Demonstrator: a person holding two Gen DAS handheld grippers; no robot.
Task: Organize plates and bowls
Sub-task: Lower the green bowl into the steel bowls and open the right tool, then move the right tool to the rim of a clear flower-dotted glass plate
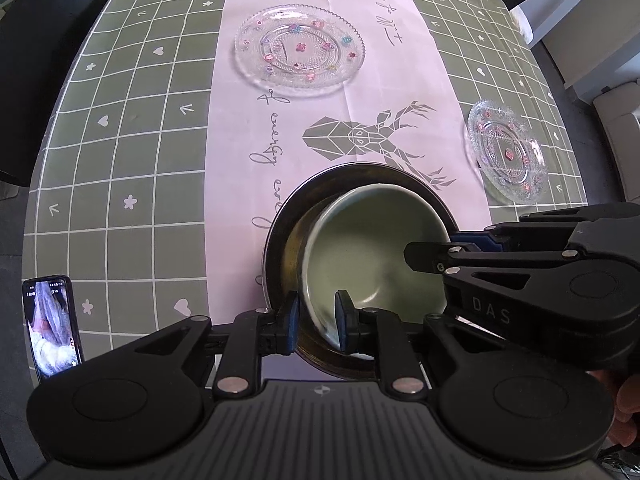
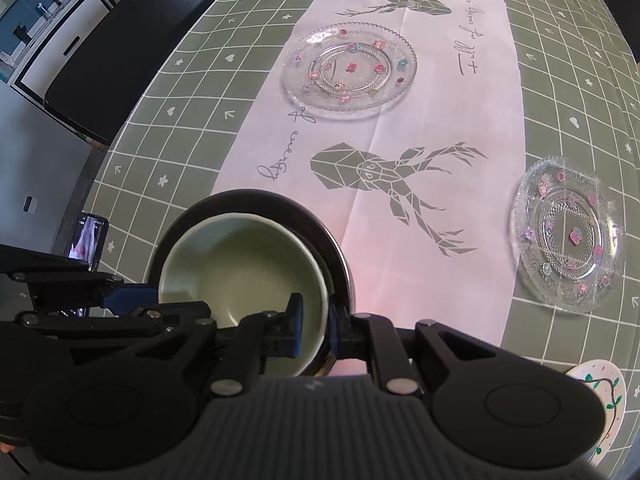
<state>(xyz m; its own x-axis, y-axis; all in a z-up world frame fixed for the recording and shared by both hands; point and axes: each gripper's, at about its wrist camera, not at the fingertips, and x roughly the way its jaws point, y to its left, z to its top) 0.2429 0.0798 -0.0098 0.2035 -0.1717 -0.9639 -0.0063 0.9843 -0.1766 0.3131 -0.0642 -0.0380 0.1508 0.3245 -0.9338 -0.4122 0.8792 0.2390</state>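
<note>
A pale green bowl (image 1: 380, 248) (image 2: 240, 264) sits nested, slightly tilted, inside a dark bowl (image 1: 288, 232) (image 2: 320, 240) on the pink runner. My left gripper (image 1: 318, 322) straddles the green bowl's near rim, one pad inside and one outside, with a slim gap showing beside the rim. My right gripper (image 2: 316, 326) straddles the opposite rim the same way, barely apart from it. Each gripper also shows in the other's view: the right gripper (image 1: 432, 248) and the left gripper (image 2: 152, 304). Two clear glass plates with coloured flowers lie apart: one (image 1: 300, 52) (image 2: 350, 70) on the runner, one (image 1: 506, 152) (image 2: 568, 232) at the right.
A phone (image 1: 52, 324) (image 2: 90, 240) stands propped at the table's left edge. A white plate with painted branches (image 2: 600, 404) lies at the near right. The table is covered by a green checked cloth (image 1: 140, 160). Dark chairs (image 2: 132, 52) line the left side.
</note>
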